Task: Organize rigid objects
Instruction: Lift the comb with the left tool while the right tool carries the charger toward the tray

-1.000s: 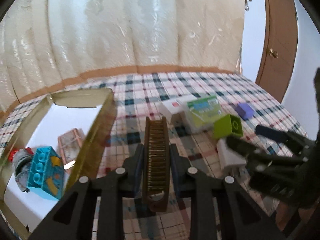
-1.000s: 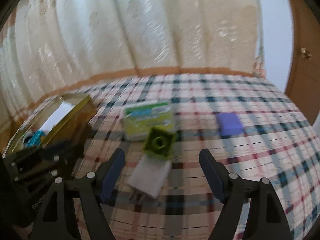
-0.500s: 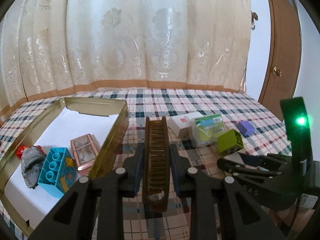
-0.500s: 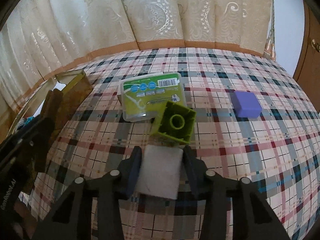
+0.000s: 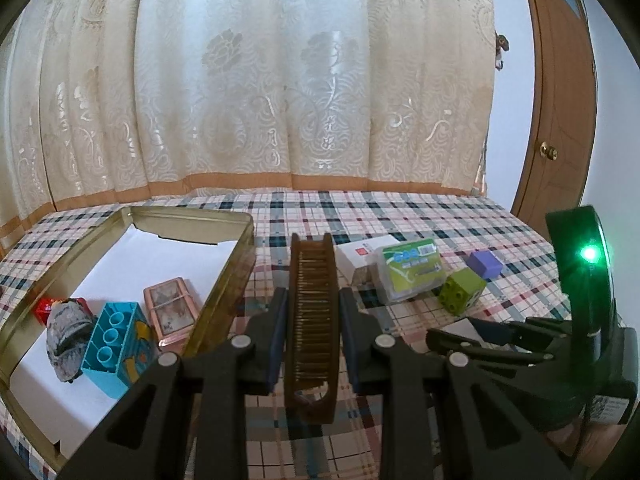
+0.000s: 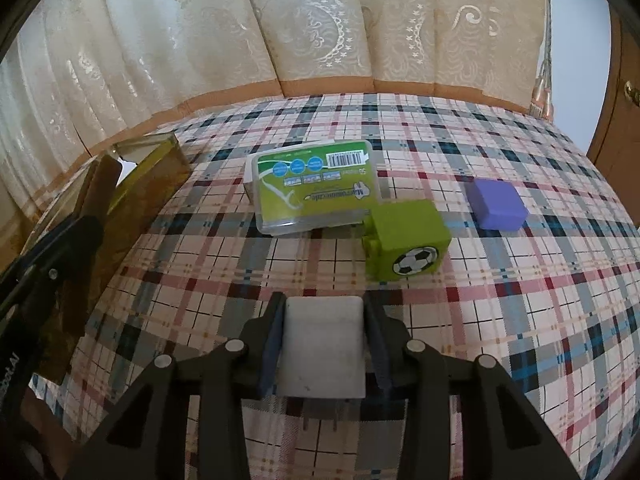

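While the left gripper (image 5: pixel 312 316) stays high over the plaid tablecloth (image 6: pixel 520 320), its fingers are clamped on a brown comb (image 5: pixel 311 320), held lengthwise and teeth-up just to the right of the gold tin tray (image 5: pixel 224 280). And look inside that tray: it's lined with white paper, and along its near-left side sit a grey crumpled lump (image 5: pixel 66 338), something small and red (image 5: pixel 45 309) behind that, a teal building block (image 5: pixel 116 350) with three studs up, and a pink-rimmed flat case (image 5: pixel 172 310) beside it, all close together; the far half shows only the liner. Over on the right, the right gripper (image 6: pixel 324 344) is squeezed tight on a white charger plug (image 6: pixel 322 350), its prongs pointing back toward the handle, lifted clear above the cloth! Just ahead of it stands a lime green block (image 6: pixel 404 244) with a football printed on its near face, touching the corner of a clear plastic box (image 6: pixel 316 188). That box carries a green label with a barcode and three blue circles; there is lettering, but upside down and too small to read. A small white box (image 5: pixel 356 258) with a red mark peeks out behind it in the left view. A purple cube (image 6: pixel 498 204) sits apart to the right, alone on the checks.
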